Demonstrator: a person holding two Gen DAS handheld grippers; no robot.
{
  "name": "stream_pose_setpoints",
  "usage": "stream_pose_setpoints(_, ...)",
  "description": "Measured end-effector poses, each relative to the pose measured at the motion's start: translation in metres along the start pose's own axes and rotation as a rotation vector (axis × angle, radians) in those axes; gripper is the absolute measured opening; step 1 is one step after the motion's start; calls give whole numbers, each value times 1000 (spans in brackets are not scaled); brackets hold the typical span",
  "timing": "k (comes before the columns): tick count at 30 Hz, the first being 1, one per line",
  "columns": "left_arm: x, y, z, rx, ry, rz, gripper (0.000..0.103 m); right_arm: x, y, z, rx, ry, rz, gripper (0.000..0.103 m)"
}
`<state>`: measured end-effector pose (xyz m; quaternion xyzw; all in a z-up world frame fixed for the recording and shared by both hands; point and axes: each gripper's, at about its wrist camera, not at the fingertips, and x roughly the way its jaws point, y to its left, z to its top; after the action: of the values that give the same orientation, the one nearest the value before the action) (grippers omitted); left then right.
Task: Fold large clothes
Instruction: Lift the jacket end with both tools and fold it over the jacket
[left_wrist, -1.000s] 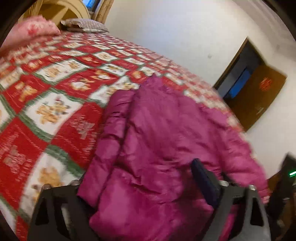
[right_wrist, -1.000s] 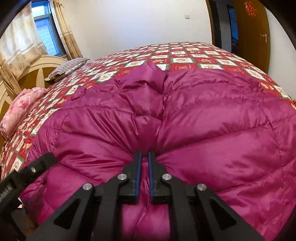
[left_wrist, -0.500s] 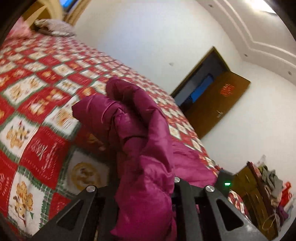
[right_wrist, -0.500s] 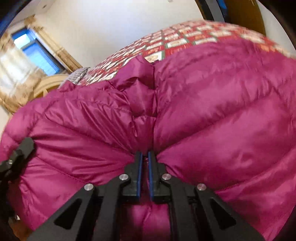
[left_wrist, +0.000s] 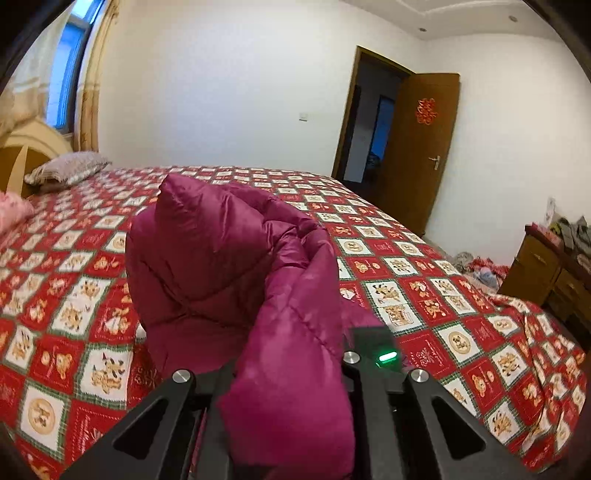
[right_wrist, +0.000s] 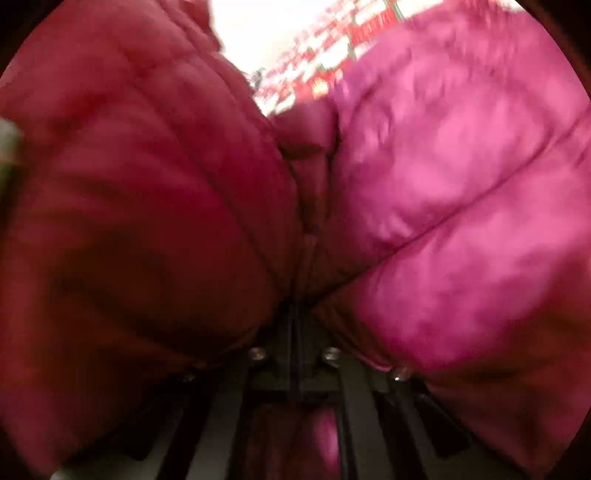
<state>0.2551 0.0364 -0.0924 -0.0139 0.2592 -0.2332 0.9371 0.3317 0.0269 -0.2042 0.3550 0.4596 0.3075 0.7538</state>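
A puffy magenta down jacket is lifted off the red patterned bedspread. In the left wrist view its fabric bunches up and drapes over my left gripper, which is shut on the jacket's edge; the fingertips are buried in cloth. In the right wrist view the jacket fills almost the whole blurred picture, bulging on both sides of my right gripper, shut on a pinched fold of it. Another black gripper part with a green light shows just right of the held fabric.
The bed carries a grey pillow and a pink one by the headboard at far left. An open brown door stands beyond the bed. A wooden dresser with piled clothes is at right.
My left gripper closed on the jacket's edge and rose with it, rolling level, so the jacket now hangs bunched above the bed. The right view swung and filled with blurred jacket.
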Motion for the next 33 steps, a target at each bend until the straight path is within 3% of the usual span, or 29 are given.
stream_pose_setpoints(4, 20, -25, -6, 78, 29, -9, 11, -66, -8, 10, -42, -117, -73, 8)
stream_pose_setpoints(9, 44, -69, -26, 211, 88, -37, 11, -156, -37, 16, -37, -281, -253, 8)
stream_pose_setpoints(15, 76, -108, -58, 359, 183, -74, 11, -206, -62, 9, -7, -357, -353, 8)
stream_pose_setpoints(19, 96, -121, -75, 397, 234, -93, 12, -206, -53, 1, -38, -377, -366, 8)
stream_pose_setpoints(22, 106, -119, -80, 368, 255, -122, 12, -216, -37, 9, -115, -388, -323, 9)
stream_pose_setpoints(28, 112, -115, -82, 339, 269, -133, 12, -173, -25, 43, -269, -267, -236, 9)
stream_pose_setpoints(33, 109, -113, -81, 329, 257, -134, 14, -140, -53, 47, -229, -187, -380, 4)
